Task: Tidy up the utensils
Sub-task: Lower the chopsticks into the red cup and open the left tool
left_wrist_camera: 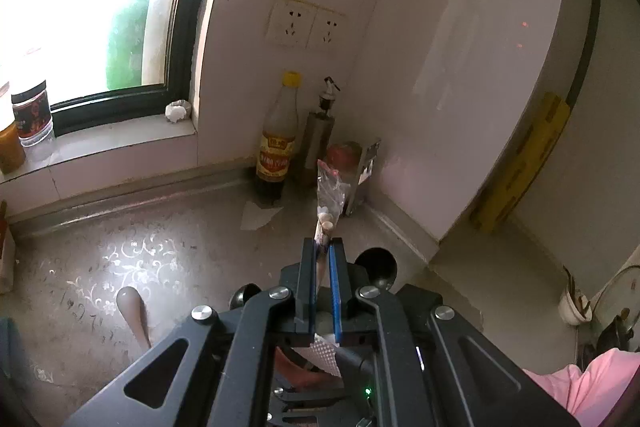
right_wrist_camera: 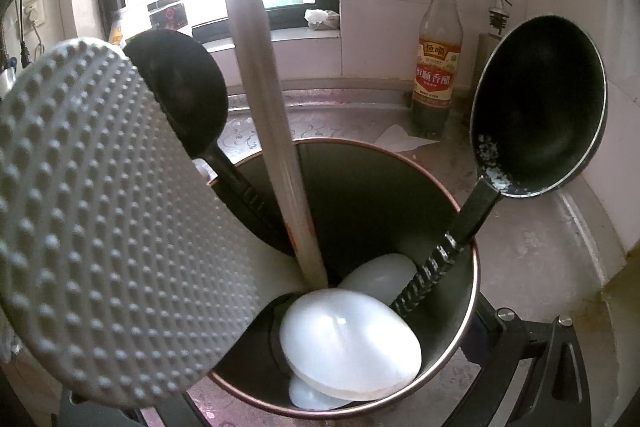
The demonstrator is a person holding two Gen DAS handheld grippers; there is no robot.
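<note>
My left gripper [left_wrist_camera: 323,242] is shut on the thin handle of a pale utensil [left_wrist_camera: 322,227], which points up and away toward the corner. In the right wrist view a dark round utensil holder [right_wrist_camera: 460,311] fills the frame between my right gripper's arms. It holds a white dimpled rice paddle [right_wrist_camera: 100,235], two black ladles [right_wrist_camera: 176,87] [right_wrist_camera: 540,107], and a white spoon [right_wrist_camera: 352,343] whose long pale handle [right_wrist_camera: 272,107] rises out of it. The right fingertips are hidden behind the holder.
A vinegar bottle [left_wrist_camera: 278,143] [right_wrist_camera: 436,55], an oil dispenser [left_wrist_camera: 320,131] and a small metal rack [left_wrist_camera: 366,175] stand in the counter's corner under wall sockets [left_wrist_camera: 306,23]. Jars [left_wrist_camera: 32,115] sit on the window sill. A pale utensil handle [left_wrist_camera: 134,315] lies on the patterned counter [left_wrist_camera: 120,259].
</note>
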